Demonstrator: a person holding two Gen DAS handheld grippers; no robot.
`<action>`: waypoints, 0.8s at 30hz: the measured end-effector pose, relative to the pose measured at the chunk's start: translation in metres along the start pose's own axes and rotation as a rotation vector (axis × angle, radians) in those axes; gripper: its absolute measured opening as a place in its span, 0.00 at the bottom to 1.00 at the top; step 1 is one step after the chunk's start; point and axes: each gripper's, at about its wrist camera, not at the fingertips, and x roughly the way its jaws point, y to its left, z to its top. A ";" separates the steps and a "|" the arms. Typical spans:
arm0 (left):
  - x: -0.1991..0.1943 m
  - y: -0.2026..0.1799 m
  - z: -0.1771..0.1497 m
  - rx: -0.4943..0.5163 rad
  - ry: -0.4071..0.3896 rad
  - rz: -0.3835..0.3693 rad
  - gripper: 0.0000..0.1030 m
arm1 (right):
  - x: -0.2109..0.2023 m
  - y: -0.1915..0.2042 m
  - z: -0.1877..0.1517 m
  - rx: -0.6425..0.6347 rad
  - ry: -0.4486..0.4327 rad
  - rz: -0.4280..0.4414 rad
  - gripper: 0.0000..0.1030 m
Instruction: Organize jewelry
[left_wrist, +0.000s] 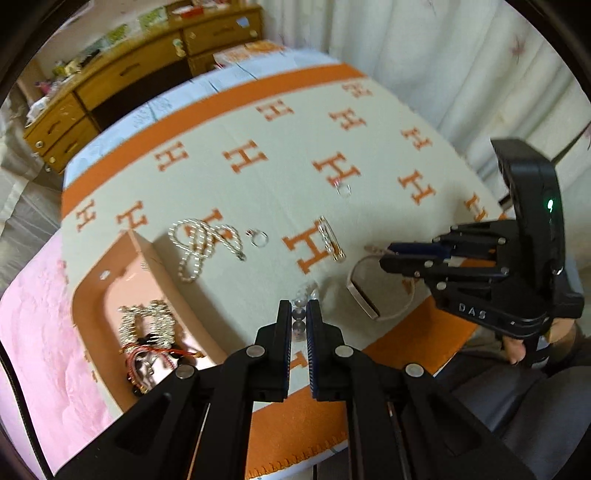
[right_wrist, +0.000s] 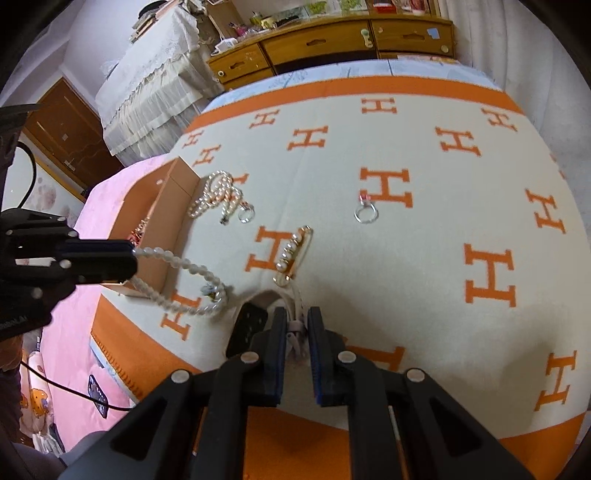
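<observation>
My left gripper (left_wrist: 298, 314) is shut on a bead bracelet (left_wrist: 299, 314) of clear and dark beads; in the right wrist view the left gripper (right_wrist: 133, 258) holds the bracelet (right_wrist: 184, 280) near the box. My right gripper (right_wrist: 296, 325) is shut on a pale pink strap (right_wrist: 295, 334); it also shows in the left wrist view (left_wrist: 386, 253), with the strap's loop (left_wrist: 364, 295) on the blanket. A pearl necklace (left_wrist: 201, 243), a pearl hair clip (right_wrist: 293, 254) and two rings (right_wrist: 365, 212) (right_wrist: 245, 214) lie on the blanket.
An orange-pink box (left_wrist: 92, 295) at the left holds several jewelry pieces (left_wrist: 147, 328). The cream blanket with orange H letters (right_wrist: 443, 221) covers the bed. A wooden dresser (right_wrist: 332, 44) stands beyond. Pink bedding (left_wrist: 44, 332) lies at the left.
</observation>
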 end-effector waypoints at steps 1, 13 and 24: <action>-0.004 0.004 0.000 -0.015 -0.017 0.002 0.05 | -0.003 0.003 0.001 -0.009 -0.008 -0.004 0.11; -0.077 0.069 -0.031 -0.217 -0.210 0.097 0.05 | -0.034 0.055 0.028 -0.139 -0.102 -0.026 0.11; -0.053 0.132 -0.066 -0.377 -0.187 0.151 0.05 | -0.026 0.121 0.056 -0.246 -0.117 0.007 0.11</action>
